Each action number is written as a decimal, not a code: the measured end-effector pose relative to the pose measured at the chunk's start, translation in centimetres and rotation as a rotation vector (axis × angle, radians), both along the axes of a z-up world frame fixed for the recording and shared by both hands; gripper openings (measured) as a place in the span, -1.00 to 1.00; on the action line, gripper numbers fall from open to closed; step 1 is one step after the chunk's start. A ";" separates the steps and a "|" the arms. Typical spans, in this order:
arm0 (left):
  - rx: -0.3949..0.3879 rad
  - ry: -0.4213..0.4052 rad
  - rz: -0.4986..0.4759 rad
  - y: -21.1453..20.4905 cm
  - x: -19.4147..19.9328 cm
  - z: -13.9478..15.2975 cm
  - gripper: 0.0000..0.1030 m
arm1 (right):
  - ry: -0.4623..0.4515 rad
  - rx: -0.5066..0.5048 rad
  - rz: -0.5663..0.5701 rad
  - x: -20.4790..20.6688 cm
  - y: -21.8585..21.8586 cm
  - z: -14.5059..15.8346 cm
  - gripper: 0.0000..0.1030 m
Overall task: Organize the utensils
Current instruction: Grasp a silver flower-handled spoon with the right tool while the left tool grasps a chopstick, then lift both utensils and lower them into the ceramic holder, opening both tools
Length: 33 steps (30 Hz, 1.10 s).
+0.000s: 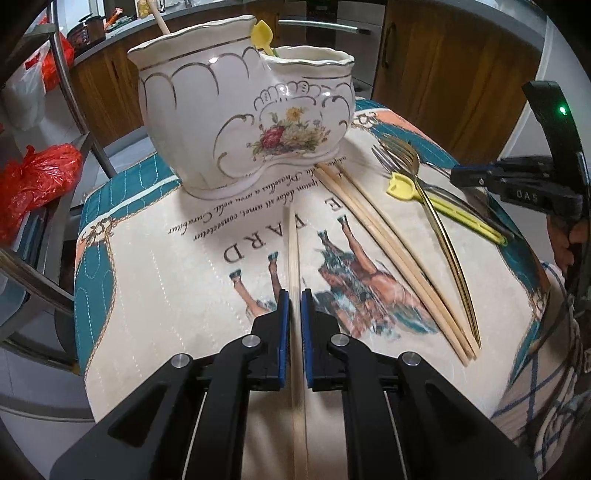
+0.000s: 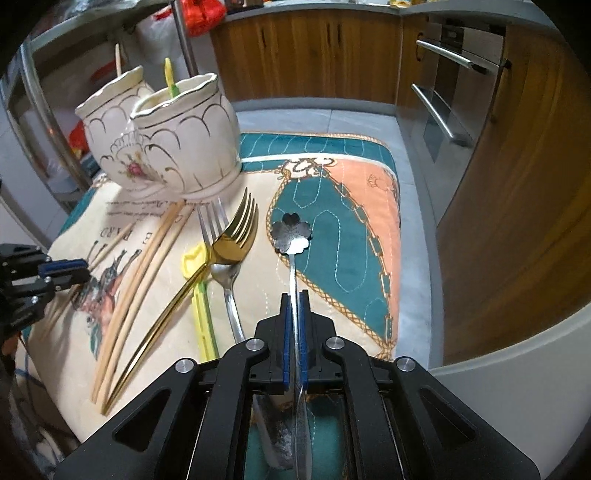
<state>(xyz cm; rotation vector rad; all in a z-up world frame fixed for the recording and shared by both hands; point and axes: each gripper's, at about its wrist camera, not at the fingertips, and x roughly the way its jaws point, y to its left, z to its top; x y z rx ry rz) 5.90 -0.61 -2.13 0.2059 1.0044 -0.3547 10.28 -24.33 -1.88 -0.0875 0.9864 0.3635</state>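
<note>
Jaws of the left gripper (image 1: 294,295) are nearly together, pinching a pair of pale wooden chopsticks (image 1: 293,254) that run up between the blue pads and point toward the ceramic holder (image 1: 236,110). Jaws of the right gripper (image 2: 294,295) are likewise narrow, with the thin stem of a flower-bowled spoon (image 2: 291,230) between the pads; whether the pads still press on it cannot be told for certain, though the stem fills the gap. The spoon's dark petal-shaped bowl lies on the teal part of the printed cloth (image 2: 332,236), well in front of the fingertips. The holder is a white two-compartment piece with gilt lines and a floral print, standing at the far end of the cloth; a yellow utensil (image 1: 263,33) stands in one compartment and a wooden handle (image 1: 160,18) in the other. On the cloth between the two grippers lie a second pair of chopsticks (image 2: 147,266), a gold fork (image 2: 236,236), a silver fork (image 2: 218,258) and a yellow plastic utensil (image 2: 199,295), the gold fork crossing over the yellow one. Wooden cabinet fronts (image 2: 306,51) and an oven door (image 2: 443,107) stand behind.
</note>
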 end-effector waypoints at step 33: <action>-0.091 -0.118 -0.005 1.6 -2.4 2.1 -0.88 | -0.380 0.078 0.061 -5.5 -0.2 6.2 -0.92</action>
